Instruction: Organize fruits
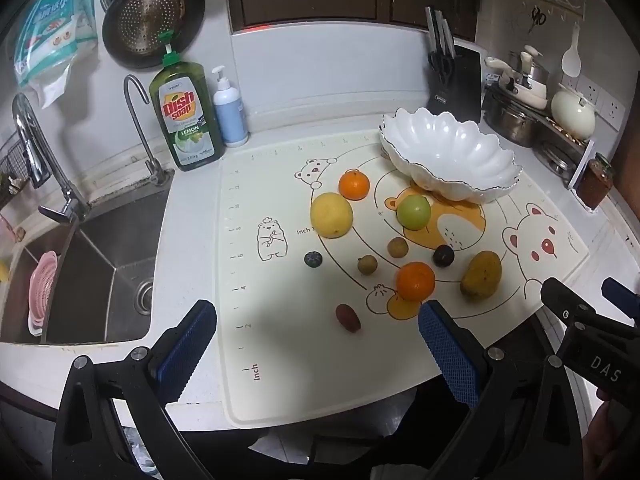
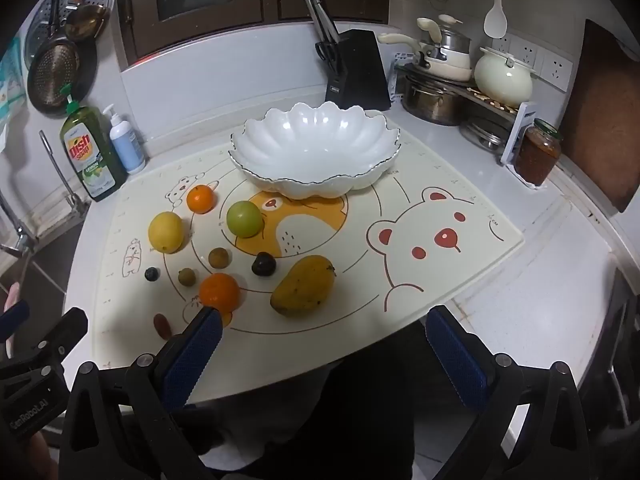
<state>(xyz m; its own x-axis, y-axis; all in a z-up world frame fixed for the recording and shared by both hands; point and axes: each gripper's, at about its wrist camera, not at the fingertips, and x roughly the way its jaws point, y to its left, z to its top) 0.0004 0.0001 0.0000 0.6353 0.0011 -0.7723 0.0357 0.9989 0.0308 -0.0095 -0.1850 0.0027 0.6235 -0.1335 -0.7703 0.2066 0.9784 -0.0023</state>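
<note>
While spread wide and holding nothing: left gripper (image 1: 316,332) and right gripper (image 2: 324,340), both poised above near edge of bear-print mat (image 2: 460,264) on white worktop (image 2: 560,280). Loose on mat: mango (image 2: 303,285), two oranges (image 2: 219,293) (image 2: 200,199), lemon (image 2: 165,232), green fruit (image 2: 244,218), several small fruits. Behind them, on mat's far side: empty scalloped white bowl (image 2: 316,152).

White bowl (image 2: 316,152), yellow mango (image 2: 303,285), bear-patterned mat (image 2: 460,280)
</note>
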